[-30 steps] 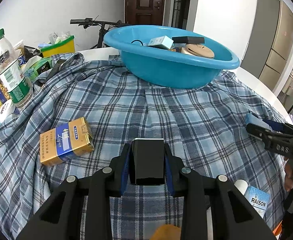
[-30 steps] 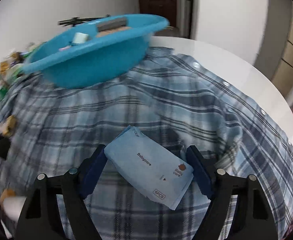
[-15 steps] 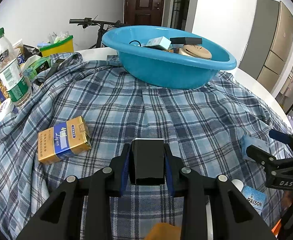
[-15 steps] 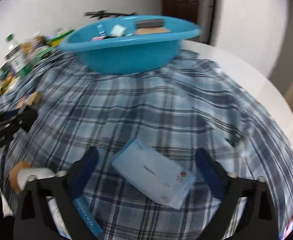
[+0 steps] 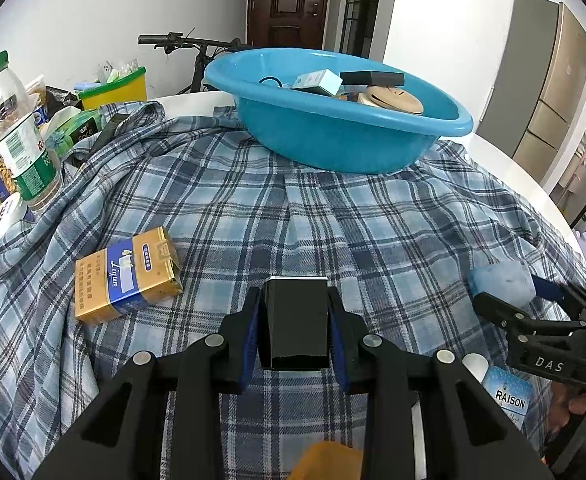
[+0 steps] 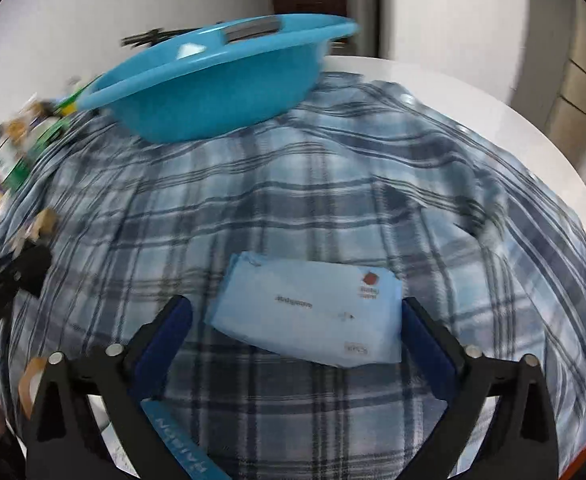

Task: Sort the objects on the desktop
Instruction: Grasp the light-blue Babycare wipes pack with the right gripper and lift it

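Left gripper (image 5: 295, 326): fingers clamped on a black box (image 5: 295, 320), held above the plaid shirt (image 5: 333, 220).
Right gripper (image 6: 297, 328): fingers closing around a pale blue wipes pack (image 6: 313, 306) that lies flat on the shirt; pads not yet pressing it.
Blue basin (image 5: 341, 136): at the desk's far side, holding sorted items.
Gold cigarette pack (image 5: 127, 274): on the shirt, left of the box.

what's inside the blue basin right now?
In the blue basin: a small white box, a black block, a round tan disc and a dark ring. Anything lower is hidden by the basin's wall and these items.
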A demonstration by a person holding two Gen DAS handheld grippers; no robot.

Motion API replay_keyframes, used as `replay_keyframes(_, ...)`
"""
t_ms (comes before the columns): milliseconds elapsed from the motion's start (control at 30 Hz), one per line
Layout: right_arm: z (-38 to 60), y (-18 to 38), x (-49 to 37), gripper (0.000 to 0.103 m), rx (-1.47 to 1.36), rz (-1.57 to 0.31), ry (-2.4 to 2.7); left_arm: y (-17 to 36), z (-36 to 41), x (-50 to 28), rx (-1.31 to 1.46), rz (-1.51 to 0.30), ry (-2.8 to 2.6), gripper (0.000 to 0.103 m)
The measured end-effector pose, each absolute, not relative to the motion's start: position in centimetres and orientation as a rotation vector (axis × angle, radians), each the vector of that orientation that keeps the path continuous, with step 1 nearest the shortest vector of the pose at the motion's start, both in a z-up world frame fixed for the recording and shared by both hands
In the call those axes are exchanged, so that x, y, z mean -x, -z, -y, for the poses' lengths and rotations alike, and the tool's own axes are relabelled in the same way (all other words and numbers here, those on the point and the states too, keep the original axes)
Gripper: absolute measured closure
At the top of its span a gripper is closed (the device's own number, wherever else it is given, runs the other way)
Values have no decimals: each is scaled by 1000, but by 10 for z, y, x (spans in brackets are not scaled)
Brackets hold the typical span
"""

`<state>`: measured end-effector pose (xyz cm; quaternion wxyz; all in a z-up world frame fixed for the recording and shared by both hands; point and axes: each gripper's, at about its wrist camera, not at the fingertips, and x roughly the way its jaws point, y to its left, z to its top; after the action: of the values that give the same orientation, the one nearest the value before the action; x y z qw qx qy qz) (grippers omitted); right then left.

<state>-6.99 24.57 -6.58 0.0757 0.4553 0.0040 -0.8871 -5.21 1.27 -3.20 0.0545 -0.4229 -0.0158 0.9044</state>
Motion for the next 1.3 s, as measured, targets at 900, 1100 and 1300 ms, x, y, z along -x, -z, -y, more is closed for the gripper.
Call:
replay_keyframes(900, -260, 74, 75, 4, -1438, -114, 2726, 34, -21, 50, 1287, 31, -2737, 71)
replay_keyframes(1100, -263, 69, 70, 27, -1395, -73, 2736, 34, -21, 50, 1286, 33, -2741, 71)
replay_keyframes(1300, -258, 50, 57, 29, -1257, -103, 2772, 31, -23, 48, 1261, 11, -2765, 71)
